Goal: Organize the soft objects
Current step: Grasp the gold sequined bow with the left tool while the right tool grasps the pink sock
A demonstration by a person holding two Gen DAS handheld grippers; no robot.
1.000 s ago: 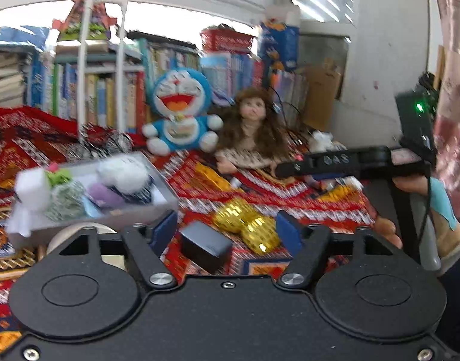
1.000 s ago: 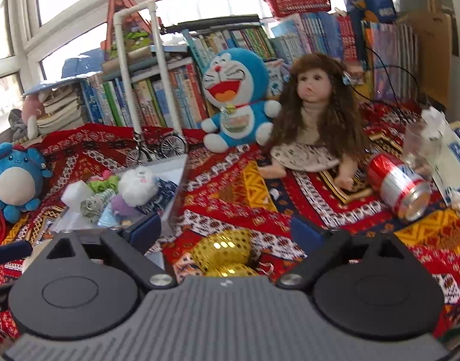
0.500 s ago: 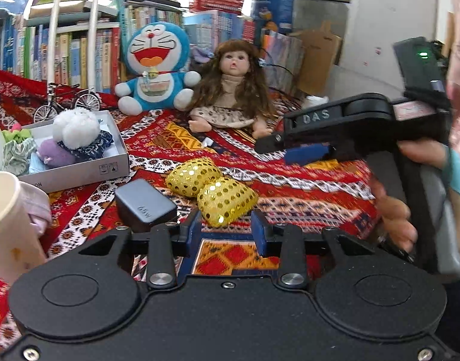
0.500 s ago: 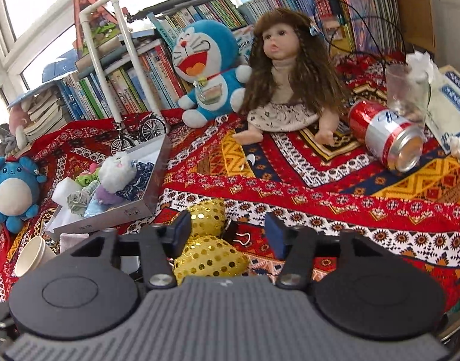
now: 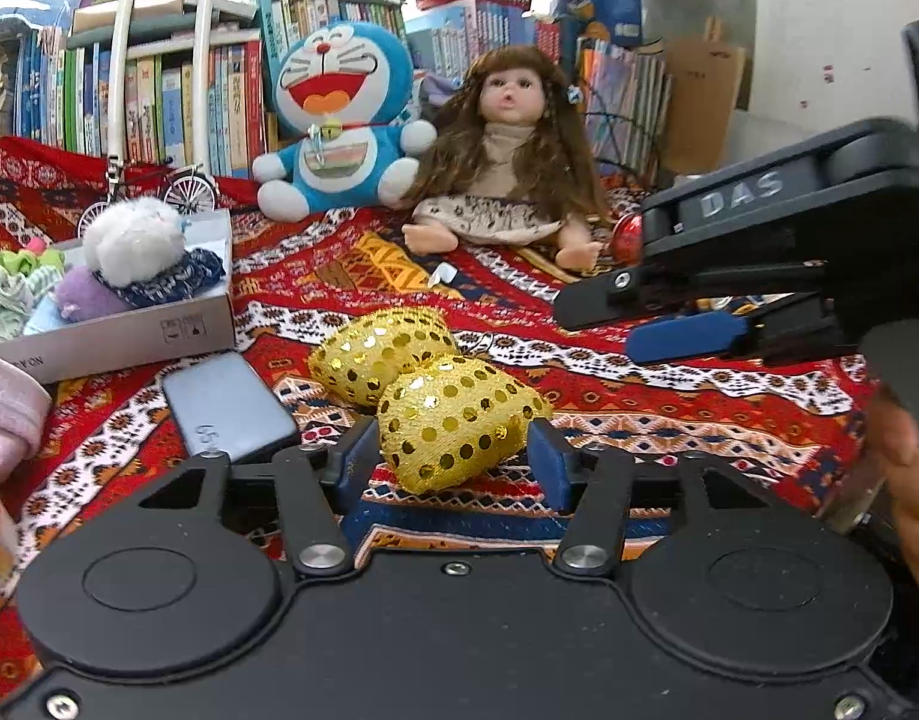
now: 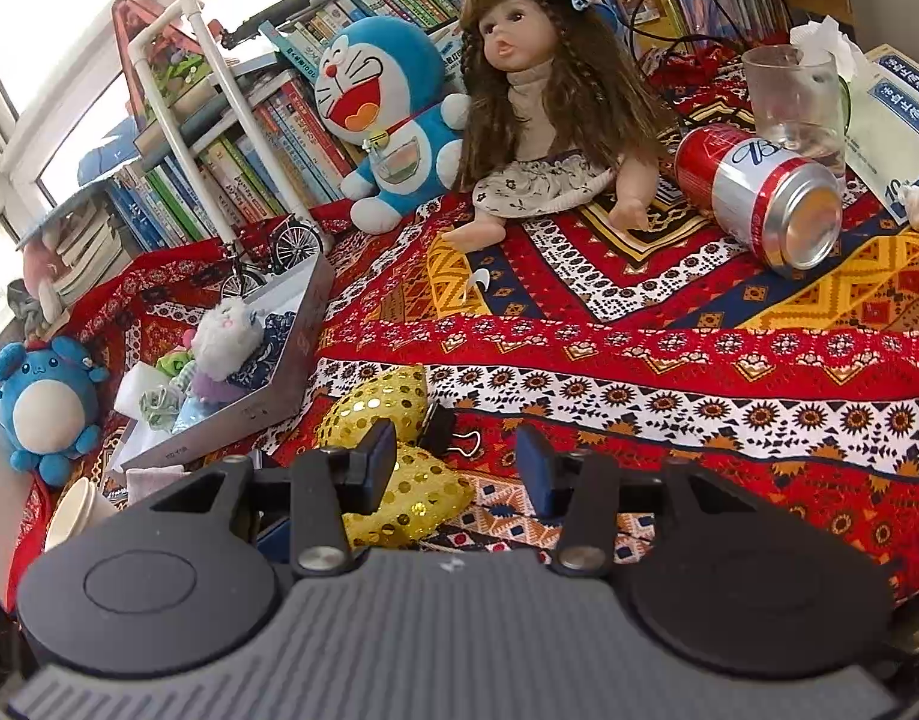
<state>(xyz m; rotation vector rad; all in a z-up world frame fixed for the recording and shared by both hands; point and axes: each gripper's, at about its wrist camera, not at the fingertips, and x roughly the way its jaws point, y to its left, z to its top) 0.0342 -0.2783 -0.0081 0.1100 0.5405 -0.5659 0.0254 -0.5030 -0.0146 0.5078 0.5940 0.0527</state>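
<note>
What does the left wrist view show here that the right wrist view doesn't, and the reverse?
Only the left wrist view shows the grey power bank beside the gold sequined pouches and the right gripper seen from the side. Only the right wrist view shows the red can lying on its side, the glass, the small blue plush and the binder clip. Both share the pouches, the box of soft items, the Doraemon plush, the doll and the patterned cloth.
</note>
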